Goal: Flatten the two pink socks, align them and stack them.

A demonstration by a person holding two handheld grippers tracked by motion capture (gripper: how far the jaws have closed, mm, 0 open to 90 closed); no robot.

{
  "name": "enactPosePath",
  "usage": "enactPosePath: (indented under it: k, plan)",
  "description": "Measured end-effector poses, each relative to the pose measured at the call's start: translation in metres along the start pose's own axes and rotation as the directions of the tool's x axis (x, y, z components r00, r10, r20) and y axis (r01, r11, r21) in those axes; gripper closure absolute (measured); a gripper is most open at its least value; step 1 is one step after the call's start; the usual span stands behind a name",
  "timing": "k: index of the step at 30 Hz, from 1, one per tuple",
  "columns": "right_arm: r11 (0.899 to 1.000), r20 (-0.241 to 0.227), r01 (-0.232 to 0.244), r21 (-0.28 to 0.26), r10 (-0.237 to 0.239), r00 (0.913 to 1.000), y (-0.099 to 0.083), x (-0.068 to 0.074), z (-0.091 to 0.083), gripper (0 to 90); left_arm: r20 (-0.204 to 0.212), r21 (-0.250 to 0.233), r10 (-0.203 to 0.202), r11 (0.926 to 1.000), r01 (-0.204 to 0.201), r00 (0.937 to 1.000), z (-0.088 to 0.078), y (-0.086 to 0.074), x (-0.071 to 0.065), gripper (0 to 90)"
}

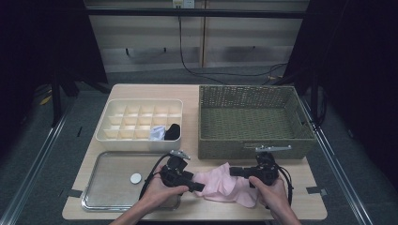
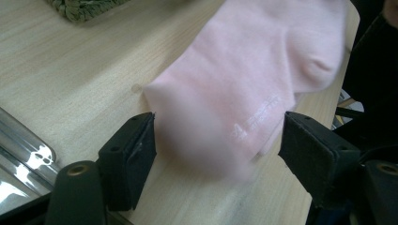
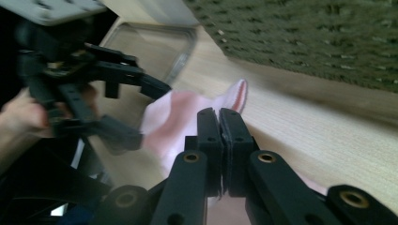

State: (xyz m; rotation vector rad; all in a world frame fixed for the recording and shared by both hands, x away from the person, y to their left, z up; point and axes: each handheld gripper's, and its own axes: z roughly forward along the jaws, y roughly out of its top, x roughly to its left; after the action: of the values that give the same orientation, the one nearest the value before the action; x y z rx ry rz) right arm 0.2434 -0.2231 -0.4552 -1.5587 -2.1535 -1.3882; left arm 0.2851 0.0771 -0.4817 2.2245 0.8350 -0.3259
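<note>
A pink sock (image 1: pixel 220 187) lies crumpled on the wooden table near its front edge, between my two hands. My left gripper (image 1: pixel 197 182) points right at the sock's left end. In the left gripper view its jaws (image 2: pixel 218 140) stand wide apart with the sock (image 2: pixel 263 70) between them, and the pads do not squeeze it. My right gripper (image 1: pixel 233 171) points left at the sock's upper edge, which rises in a small peak at the fingertips. In the right gripper view the jaws (image 3: pixel 219 112) are pressed together on the sock (image 3: pixel 164 117), with pink cloth under and beyond them.
A green woven basket (image 1: pixel 253 89) stands at the back right. A white divided box (image 1: pixel 141 140) at the back left holds a black roll (image 1: pixel 172 132) and a pale roll (image 1: pixel 157 133). A metal tray (image 1: pixel 101 187) with a white disc (image 1: pixel 135 178) lies at the front left.
</note>
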Motion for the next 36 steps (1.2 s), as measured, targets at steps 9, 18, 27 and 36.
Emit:
enactPosePath:
  k: [9, 18, 27, 36]
  plan:
    - [0.999, 0.036, -0.039, 0.019, 0.038, 0.9986, -0.017, -0.014, -0.007, 88.2, -0.072, 0.031, 0.012, 0.9995, -0.009, 0.9974, 0.002, 0.002, 0.009, 57.5]
    - [0.999, 0.047, -0.046, 0.015, 0.045, 0.9978, -0.023, -0.020, -0.009, 88.2, -0.107, 0.022, 0.003, 0.9998, -0.001, 0.9942, -0.004, -0.001, 0.013, 57.1]
    - [0.999, 0.056, -0.047, 0.022, 0.046, 0.9974, -0.026, -0.023, -0.012, 88.2, -0.074, 0.038, 0.035, 0.9988, -0.032, 0.9967, -0.001, -0.001, 0.012, 85.2]
    - [0.999, 0.040, -0.043, -0.030, 0.044, 0.9982, -0.017, -0.018, -0.030, 88.2, -0.020, -0.068, 0.039, 0.9969, -0.041, 0.9990, -0.023, 0.010, 0.002, 86.1]
